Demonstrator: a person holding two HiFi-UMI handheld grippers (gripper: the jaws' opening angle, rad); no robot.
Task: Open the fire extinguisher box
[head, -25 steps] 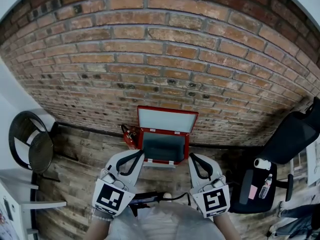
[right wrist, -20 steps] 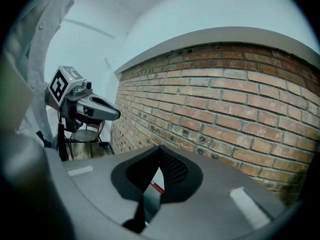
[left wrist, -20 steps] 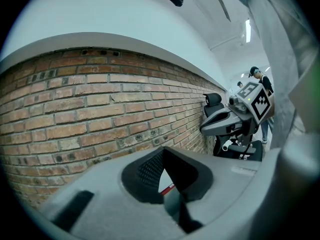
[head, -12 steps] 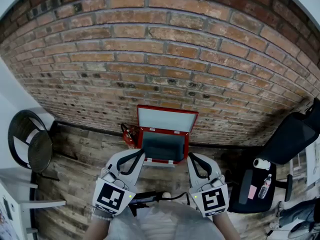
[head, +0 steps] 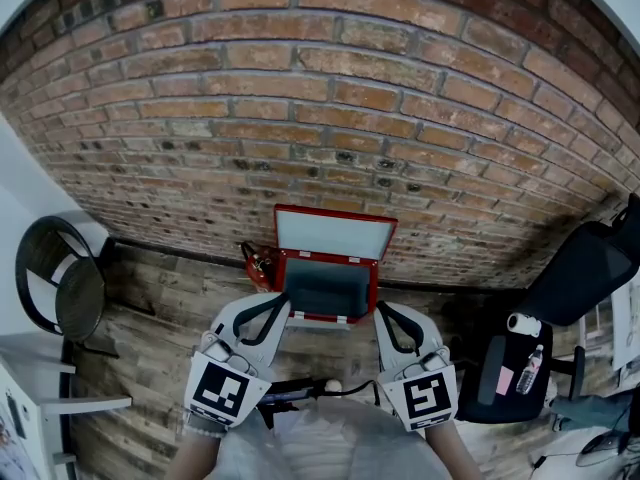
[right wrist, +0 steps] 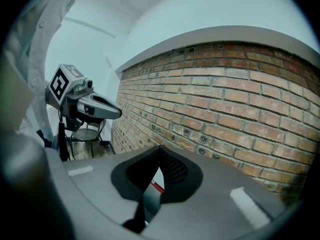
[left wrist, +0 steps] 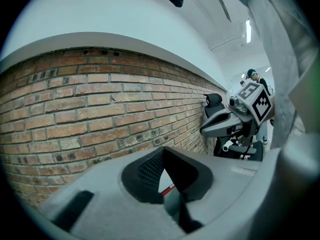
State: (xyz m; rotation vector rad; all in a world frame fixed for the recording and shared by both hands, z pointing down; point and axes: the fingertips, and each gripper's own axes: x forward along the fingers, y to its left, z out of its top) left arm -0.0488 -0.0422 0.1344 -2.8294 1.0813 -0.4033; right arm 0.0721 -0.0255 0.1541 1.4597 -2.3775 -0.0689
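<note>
Just left of lower centre, the left gripper (head: pixel 283 313) points up-frame, jaws pressed together and empty, tips beside the front left corner of the fire extinguisher box (head: pixel 283 278). The red box stands open at centre frame on the wooden floor (head: pixel 150 318), its lid (head: pixel 335 236) raised against the brick wall (head: pixel 300 118). Right of it, the right gripper (head: pixel 384 313), likewise clenched on nothing, sits beside its front right corner.

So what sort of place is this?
Likely an indoor office or workroom: a brick wall, a plank floor, a black office chair, and a red extinguisher box open against the wall.
</note>
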